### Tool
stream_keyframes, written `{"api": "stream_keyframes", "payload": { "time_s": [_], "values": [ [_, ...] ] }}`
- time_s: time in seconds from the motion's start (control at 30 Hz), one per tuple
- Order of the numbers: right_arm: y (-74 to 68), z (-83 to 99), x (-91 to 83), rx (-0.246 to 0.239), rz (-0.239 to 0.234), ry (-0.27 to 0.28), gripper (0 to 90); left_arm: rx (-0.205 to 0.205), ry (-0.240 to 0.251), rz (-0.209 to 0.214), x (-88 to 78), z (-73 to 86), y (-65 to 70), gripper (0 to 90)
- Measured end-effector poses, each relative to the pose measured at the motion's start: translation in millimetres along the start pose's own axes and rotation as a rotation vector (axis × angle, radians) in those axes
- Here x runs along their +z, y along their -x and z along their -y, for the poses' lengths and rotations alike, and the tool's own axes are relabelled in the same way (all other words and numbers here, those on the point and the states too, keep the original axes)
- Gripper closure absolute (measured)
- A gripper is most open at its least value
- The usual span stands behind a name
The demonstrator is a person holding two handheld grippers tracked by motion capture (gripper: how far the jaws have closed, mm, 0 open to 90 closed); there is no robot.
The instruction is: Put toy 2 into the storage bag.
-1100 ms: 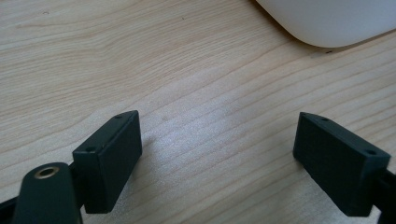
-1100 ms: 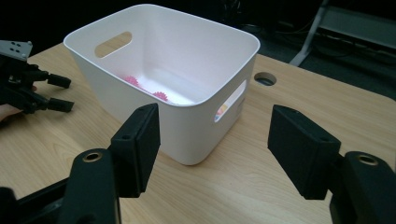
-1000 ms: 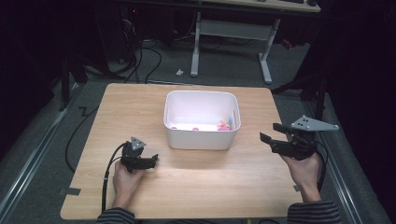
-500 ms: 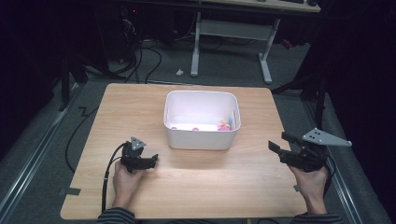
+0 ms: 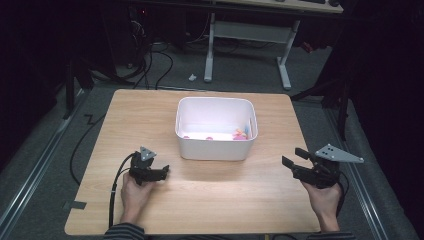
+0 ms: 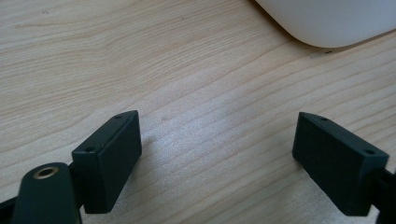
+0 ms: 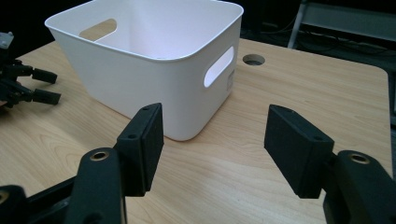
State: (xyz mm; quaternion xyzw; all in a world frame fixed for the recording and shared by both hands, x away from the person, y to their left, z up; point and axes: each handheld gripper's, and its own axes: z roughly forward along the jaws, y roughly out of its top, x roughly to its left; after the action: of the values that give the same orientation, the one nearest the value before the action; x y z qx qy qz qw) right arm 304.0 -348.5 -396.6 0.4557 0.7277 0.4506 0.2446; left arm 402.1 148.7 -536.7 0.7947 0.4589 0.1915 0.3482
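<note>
Right hand-held gripper (image 5: pixel 291 159) sits low at the right edge of the worktop (image 5: pixel 150 110), held in the person's right hand (image 5: pixel 324 200); its jaws have just been closing, yet in the right gripper view they stand apart with nothing between them, only bare wood. They point toward the white bin (image 5: pixel 215 145), which stands near the middle of the worktop, apart from both grippers. Small pink and orange pieces (image 5: pixel 240 134) lie on the bin's floor, mostly toward its right end; what they are cannot be told. Left hand-held gripper (image 5: pixel 164 172) rests on the wood in front of the bin's left corner, its jaws also wide apart and empty, aimed toward the bin's lower edge (image 6: pixel 327 28)
</note>
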Motion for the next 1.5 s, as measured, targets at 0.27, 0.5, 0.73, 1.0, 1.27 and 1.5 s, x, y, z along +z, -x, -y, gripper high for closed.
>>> {"api": "stream_keyframes", "payload": {
  "time_s": [0.27,0.5,0.73,1.0,1.27,1.5],
  "values": [
    [2.3,11.3,18.0,0.031,-0.017,-0.012,38.4,0.0,0.0,0.0,0.0,0.0,0.0,15.6],
    [3.8,19.6,31.7,0.053,-0.028,-0.028,38.7,0.0,0.0,0.0,0.0,0.0,0.0,15.6],
    [3.7,26.8,46.9,0.063,-0.031,-0.061,38.7,0.0,0.0,0.0,0.0,0.0,0.1,15.6],
    [3.8,35.7,65.4,0.062,-0.025,-0.103,38.8,0.0,0.0,0.0,0.0,0.0,0.0,15.6],
    [5.7,44.0,78.5,0.071,-0.014,-0.141,38.8,0.0,-0.001,0.0,0.0,0.0,0.0,15.6],
    [7.3,52.2,89.5,0.081,-0.004,-0.165,38.9,0.001,-0.001,0.0,0.0,0.0,0.0,15.6]
  ]
}}
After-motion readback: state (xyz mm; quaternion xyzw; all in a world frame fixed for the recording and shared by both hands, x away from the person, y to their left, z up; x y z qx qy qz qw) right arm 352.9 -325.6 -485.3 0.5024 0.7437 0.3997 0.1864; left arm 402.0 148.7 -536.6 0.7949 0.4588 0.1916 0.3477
